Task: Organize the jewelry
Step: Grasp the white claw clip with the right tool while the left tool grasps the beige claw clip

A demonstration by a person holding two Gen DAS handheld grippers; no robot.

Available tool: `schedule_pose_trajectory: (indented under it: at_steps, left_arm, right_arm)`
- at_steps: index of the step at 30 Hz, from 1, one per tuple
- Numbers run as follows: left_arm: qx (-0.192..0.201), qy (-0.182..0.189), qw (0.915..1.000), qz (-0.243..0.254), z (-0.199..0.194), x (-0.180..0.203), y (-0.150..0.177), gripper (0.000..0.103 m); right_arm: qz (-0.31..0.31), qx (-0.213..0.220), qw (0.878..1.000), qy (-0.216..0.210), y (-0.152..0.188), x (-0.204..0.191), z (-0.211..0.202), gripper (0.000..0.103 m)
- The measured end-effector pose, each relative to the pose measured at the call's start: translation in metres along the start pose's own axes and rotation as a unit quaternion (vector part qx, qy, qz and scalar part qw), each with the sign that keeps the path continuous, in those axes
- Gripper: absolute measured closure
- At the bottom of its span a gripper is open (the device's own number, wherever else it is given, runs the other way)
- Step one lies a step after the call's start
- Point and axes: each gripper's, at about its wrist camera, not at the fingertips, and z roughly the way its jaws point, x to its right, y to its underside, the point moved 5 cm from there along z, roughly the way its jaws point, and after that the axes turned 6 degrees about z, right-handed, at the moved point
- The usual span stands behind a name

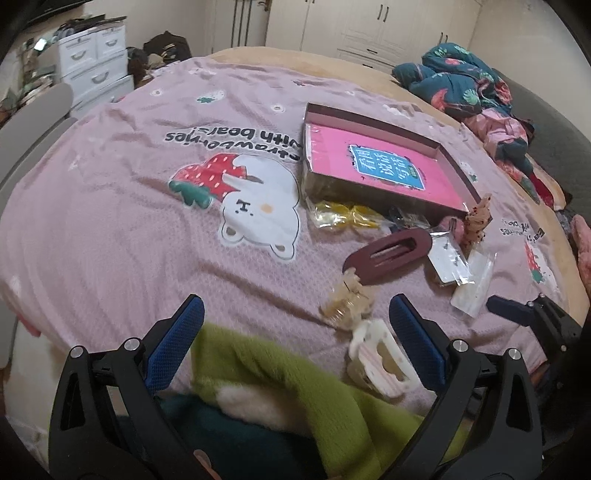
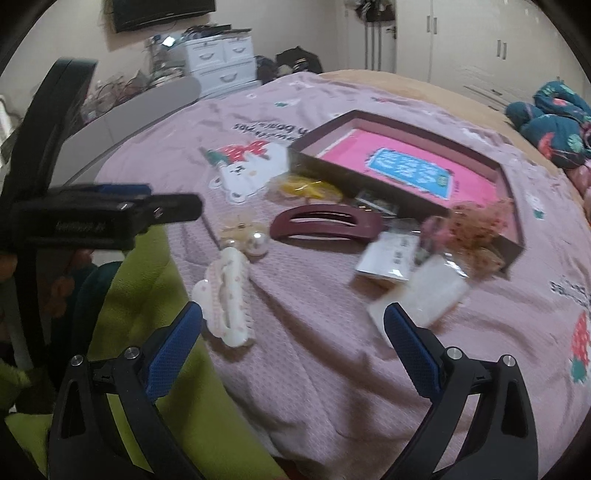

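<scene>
Pink bear-print bedspread (image 1: 129, 229) bears a shallow box (image 1: 380, 162) before white wardrobes (image 1: 369, 26); both grippers' jaws gape, holding nothing.

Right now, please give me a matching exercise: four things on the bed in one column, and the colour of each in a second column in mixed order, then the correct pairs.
Things:
1. long oval hair clip
2. claw clip nearest the camera
3. bow in a clear bag
4. sheet inside the box

Colours:
A. bright pink with a blue label
B. yellow
C. dark maroon
D. white with small pink dots

Pairs: 1-C, 2-D, 3-B, 4-A
</scene>
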Motion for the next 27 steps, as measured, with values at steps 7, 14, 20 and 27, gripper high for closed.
schedule_pose_trajectory:
  at_steps: [7,14,20,27]
  left_arm:
    - [-0.021,0.038,0.9989,0.016,0.014,-0.002,-0.008,0.036]
    - [-0.04,0.067,0.996,0.043,0.027,0.012,-0.008,0.052]
    - [-0.058,0.092,0.9918,0.067,0.039,0.025,-0.005,0.052]
    - [-0.084,0.112,0.9868,0.08,0.058,0.034,-0.002,0.066]
  right_arm:
    - [-0.014,-0.031,0.999,-0.037,0.0,-0.019,0.025,0.023]
    - [-0.027,-0.053,0.996,-0.061,0.001,-0.036,0.044,0.03]
    - [-0.024,-0.06,0.996,-0.067,0.003,-0.034,0.054,0.042]
    - [-0.035,-0.05,0.994,-0.091,0.005,-0.038,0.049,0.064]
